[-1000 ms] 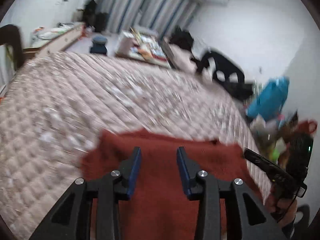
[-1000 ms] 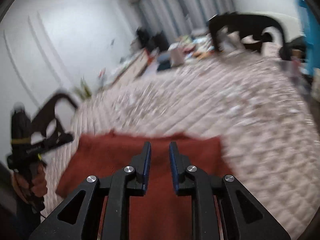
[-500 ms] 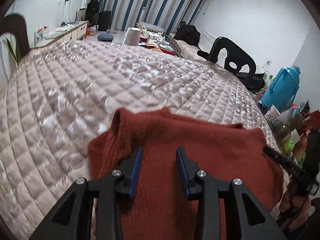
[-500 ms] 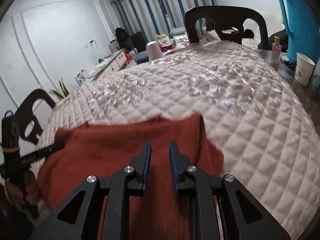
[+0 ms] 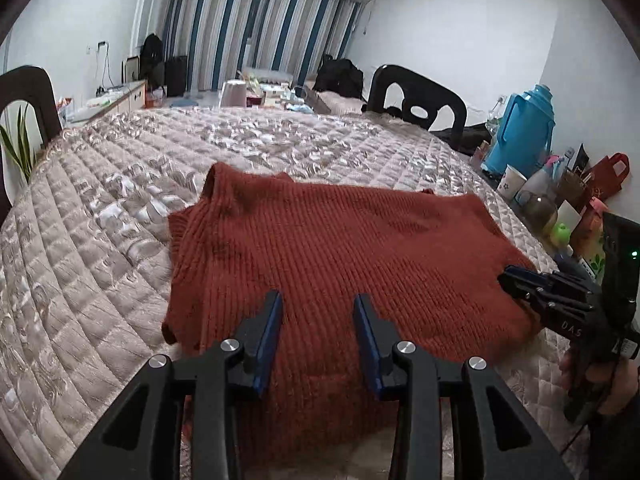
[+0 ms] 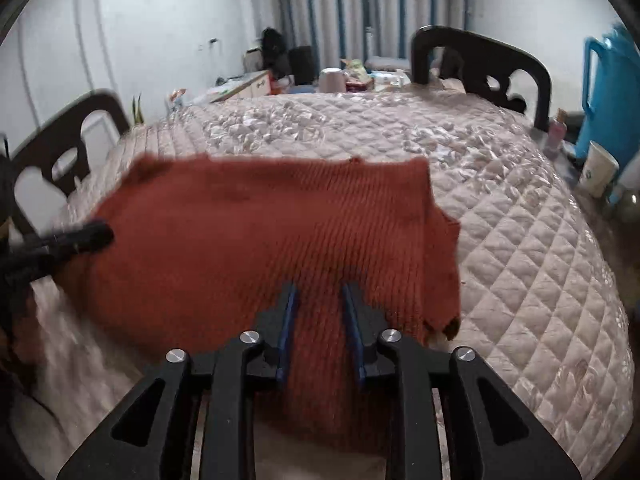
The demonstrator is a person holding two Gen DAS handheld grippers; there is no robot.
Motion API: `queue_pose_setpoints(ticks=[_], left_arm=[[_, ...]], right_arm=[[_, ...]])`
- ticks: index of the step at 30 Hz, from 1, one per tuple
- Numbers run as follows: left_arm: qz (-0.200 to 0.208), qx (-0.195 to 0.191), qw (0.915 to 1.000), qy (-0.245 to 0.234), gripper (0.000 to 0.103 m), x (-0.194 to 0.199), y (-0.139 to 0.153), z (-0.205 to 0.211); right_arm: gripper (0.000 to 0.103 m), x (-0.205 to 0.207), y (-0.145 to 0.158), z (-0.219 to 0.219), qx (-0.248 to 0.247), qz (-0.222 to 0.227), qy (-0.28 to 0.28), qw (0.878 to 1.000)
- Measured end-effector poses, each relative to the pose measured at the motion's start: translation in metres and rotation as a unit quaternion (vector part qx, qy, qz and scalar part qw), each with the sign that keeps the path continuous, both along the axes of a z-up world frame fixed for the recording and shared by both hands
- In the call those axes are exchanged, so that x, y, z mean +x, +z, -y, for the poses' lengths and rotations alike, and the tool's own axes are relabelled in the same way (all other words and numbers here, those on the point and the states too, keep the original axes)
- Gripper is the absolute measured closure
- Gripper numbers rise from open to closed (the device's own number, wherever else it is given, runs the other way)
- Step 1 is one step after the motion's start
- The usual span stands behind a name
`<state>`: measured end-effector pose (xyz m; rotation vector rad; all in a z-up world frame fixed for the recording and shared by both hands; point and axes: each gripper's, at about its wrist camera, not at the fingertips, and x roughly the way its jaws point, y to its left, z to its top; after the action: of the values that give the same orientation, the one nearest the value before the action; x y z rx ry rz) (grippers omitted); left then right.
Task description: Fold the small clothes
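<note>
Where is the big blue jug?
The blue jug stands at the far right in the left wrist view, beyond the quilt's edge, behind a white paper cup and right of a black chair.

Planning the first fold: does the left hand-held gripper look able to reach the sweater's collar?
Probably yes: the left hand-held gripper is open over the sweater, nothing between it and the collar.

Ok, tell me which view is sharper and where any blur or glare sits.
Left wrist view: sharp across the red sweater, with glare patches on the quilted cover and fisheye bending at the edges. Right wrist view: softer, with motion blur on the left gripper at the frame's left and along the sweater's far edge.
</note>
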<state>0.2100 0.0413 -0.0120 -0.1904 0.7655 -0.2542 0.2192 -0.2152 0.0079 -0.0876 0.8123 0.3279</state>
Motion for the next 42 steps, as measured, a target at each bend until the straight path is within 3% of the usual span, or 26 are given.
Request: queue_pose_setpoints(ticks=[3,7,9,10,12,15,18,20,22,26,30,33,36,42], left_arm=[[-0.005,0.008,0.9999,0.01,0.064,-0.005,0.011,0.006],[0.017,0.03,0.9992,-0.021,0.061,-0.014,0.018,0.034],[-0.014,0.043,0.9986,-0.026,0.059,-0.004,0.003,0.045],[-0.01,0.047,0.9985,-0.025,0.059,-0.003,-0.003,0.047],[-0.005,0.057,0.9981,-0.023,0.059,-0.007,0.001,0.049],[-0.004,0.028,0.9993,-0.025,0.059,-0.021,0.011,0.036],[0.002,0.025,0.9997,0.003,0.059,-0.034,0.006,0.013],[-0.017,0.001,0.9997,0.021,0.059,-0.038,-0.005,-0.009],[-0.018,-0.03,0.9991,0.025,0.059,-0.048,-0.007,-0.022],[-0.013,-0.043,0.9985,0.032,0.059,-0.063,-0.006,-0.031],[-0.027,-0.058,0.9973,0.037,0.059,-0.064,-0.011,-0.036],[-0.011,-0.055,0.9978,0.036,0.059,-0.07,-0.002,-0.032],[-0.021,-0.058,0.997,0.046,0.059,-0.074,-0.003,-0.035],[-0.071,-0.124,0.9889,0.04,0.059,-0.075,-0.017,-0.037]], right_arm=[[0.078,-0.002,0.011,-0.004,-0.011,-0.003,-0.016,1.0],[0.078,-0.016,0.023,-0.027,0.0,0.029,0.025,0.999],[0.078,-0.009,0.012,-0.039,-0.006,0.013,0.036,0.999],[0.078,-0.004,0.002,-0.044,-0.014,-0.009,0.037,0.999],[0.077,-0.008,-0.003,-0.048,-0.023,-0.001,0.037,0.999],[0.077,-0.015,0.003,-0.043,-0.023,-0.005,0.039,0.999],[0.077,-0.03,0.006,-0.033,-0.015,0.006,0.041,0.999],[0.077,-0.032,-0.004,-0.02,-0.017,-0.012,0.025,0.999],[0.077,-0.032,-0.004,-0.002,0.028,-0.034,0.01,0.999],[0.077,-0.043,0.005,0.015,0.036,-0.012,-0.015,0.999],[0.077,-0.035,-0.01,0.038,0.063,-0.052,-0.062,0.995],[0.077,-0.043,0.003,0.031,0.053,-0.026,-0.062,0.996],[0.077,-0.049,0.014,0.018,0.055,-0.005,-0.045,0.997],[0.077,-0.045,0.021,-0.017,0.04,0.019,0.0,0.999]])
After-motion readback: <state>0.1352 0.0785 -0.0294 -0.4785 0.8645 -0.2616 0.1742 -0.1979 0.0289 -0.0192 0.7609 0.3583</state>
